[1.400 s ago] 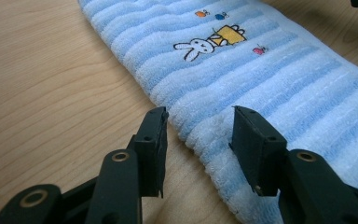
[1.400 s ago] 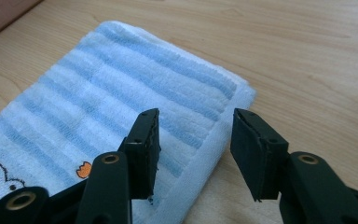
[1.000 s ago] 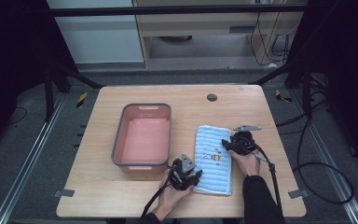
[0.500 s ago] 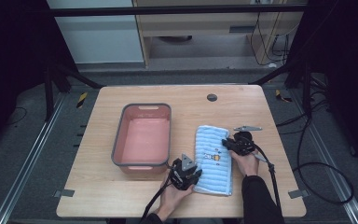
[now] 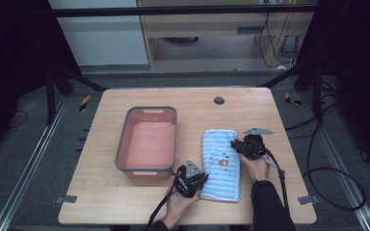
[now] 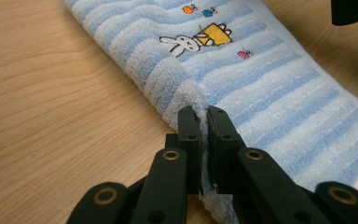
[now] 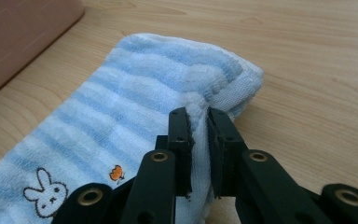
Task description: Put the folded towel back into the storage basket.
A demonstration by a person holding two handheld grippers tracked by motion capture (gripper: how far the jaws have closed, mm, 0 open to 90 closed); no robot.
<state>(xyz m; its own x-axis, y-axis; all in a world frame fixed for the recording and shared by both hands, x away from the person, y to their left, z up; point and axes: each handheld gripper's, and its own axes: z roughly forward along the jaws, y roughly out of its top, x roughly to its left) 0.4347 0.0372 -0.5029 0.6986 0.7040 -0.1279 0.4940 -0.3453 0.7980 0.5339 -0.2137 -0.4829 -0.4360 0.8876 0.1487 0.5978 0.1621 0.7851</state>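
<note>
Left claw (image 5: 196,174): positioned at the near left edge of the towel (image 5: 220,163), jaws closed on a pinched fold of that edge, as the left gripper view confirms. The left hand (image 5: 179,202) grips it from the near side of the towel, forearm entering from the bottom. Right claw (image 5: 236,146): positioned at the far right edge of the towel, jaws closed on a raised fold of cloth. The right hand (image 5: 256,166) holds it from the towel's right side.

On the table (image 5: 101,192) the bin (image 5: 147,139) lies left of the towel (image 5: 220,166), with the left gripper (image 5: 198,179) at the towel's near left edge and the right gripper (image 5: 234,144) at its far right corner.
</note>
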